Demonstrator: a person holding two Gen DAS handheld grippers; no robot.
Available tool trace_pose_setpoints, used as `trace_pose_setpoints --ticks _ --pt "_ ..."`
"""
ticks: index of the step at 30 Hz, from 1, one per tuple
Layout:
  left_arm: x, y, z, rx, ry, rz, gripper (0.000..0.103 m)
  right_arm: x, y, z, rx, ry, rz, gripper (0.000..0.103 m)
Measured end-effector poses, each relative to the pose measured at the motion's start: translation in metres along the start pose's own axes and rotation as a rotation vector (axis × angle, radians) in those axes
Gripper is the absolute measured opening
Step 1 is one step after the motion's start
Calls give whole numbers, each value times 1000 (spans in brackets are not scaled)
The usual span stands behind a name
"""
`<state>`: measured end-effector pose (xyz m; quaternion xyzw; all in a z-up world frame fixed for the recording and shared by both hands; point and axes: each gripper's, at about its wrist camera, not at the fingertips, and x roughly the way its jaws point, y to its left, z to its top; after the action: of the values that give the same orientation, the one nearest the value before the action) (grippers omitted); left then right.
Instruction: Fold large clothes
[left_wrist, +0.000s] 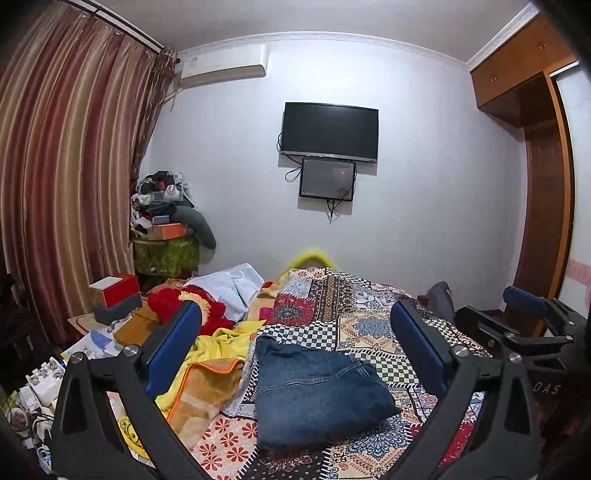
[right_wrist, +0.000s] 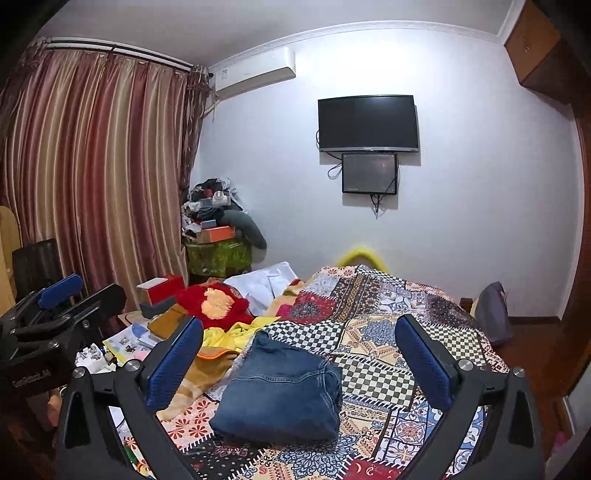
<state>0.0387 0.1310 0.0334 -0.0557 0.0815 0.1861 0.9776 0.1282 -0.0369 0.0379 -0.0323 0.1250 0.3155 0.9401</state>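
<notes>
We hold both grippers above the near end of the bed, pointed toward the far wall. The left gripper (left_wrist: 295, 332) has its jaws spread wide with nothing between the blue pads, and the right gripper (right_wrist: 299, 343) is released the same way, gripping nothing. In the left wrist view the right gripper shows at the right edge; in the right wrist view the left gripper shows at the left edge.

The folded jeans (right_wrist: 280, 398) lie as a compact blue bundle on the patchwork bedspread (right_wrist: 388, 332), near us and in the middle between each pair of fingers in view, but lower and not touched by any pad. In the left wrist view the jeans (left_wrist: 314, 387) sit with one folded edge toward us and the denim seams facing up.

Left of the jeans lies a yellow and orange blanket (left_wrist: 210, 373), crumpled against the bedspread's edge. Farther left a red fuzzy cloth (right_wrist: 214, 306) rests beside a white garment (right_wrist: 266, 284). Beyond them a red box (left_wrist: 118, 291) stands on a cluttered side table.

On the far wall hangs a dark television (right_wrist: 367, 123) with a smaller screen (right_wrist: 369, 173) just below it, and striped curtains (right_wrist: 92, 166) cover the left side.
</notes>
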Motion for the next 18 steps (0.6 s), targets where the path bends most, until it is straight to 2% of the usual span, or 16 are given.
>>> trace_pose_setpoints --ticks 18 --pt "5 5 -6 -7 20 -9 103 5 -8 -3 38 37 -11 103"
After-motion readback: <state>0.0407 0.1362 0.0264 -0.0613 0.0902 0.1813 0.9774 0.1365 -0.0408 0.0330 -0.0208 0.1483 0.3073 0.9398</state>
